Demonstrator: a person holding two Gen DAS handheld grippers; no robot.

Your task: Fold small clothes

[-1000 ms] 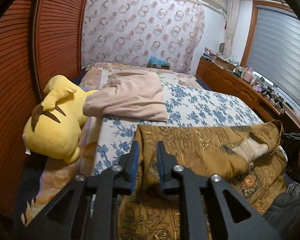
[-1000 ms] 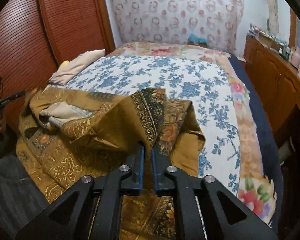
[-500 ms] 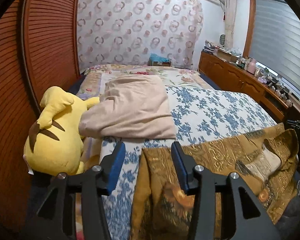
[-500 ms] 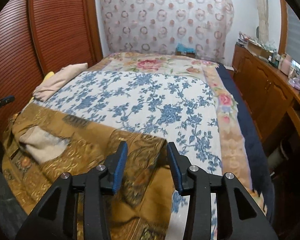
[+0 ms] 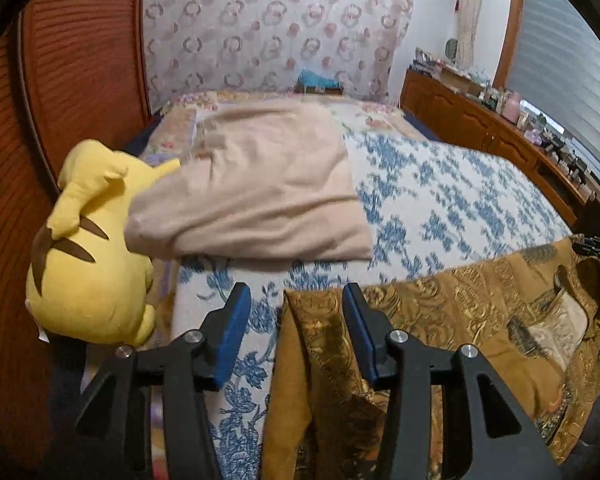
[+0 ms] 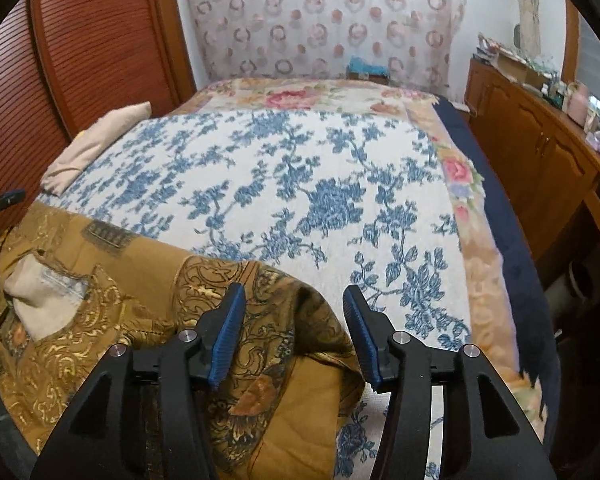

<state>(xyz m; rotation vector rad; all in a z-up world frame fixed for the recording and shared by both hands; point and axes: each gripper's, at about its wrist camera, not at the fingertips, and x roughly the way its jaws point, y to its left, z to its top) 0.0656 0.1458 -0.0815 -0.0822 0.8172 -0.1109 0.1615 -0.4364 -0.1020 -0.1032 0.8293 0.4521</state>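
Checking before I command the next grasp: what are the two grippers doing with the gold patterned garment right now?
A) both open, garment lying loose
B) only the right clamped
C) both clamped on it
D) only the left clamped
A: the left gripper and right gripper both stand wide open, with the gold patterned garment lying loose on the bed.

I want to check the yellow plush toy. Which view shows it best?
The left wrist view: the yellow plush toy lies large and unhidden at the bed's left edge, beside the beige cloth. In the right wrist view I cannot make the toy out.

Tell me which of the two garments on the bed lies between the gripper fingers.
The gold patterned garment, spread at the bed's near edge; the plain beige one lies farther back beside the yellow plush.
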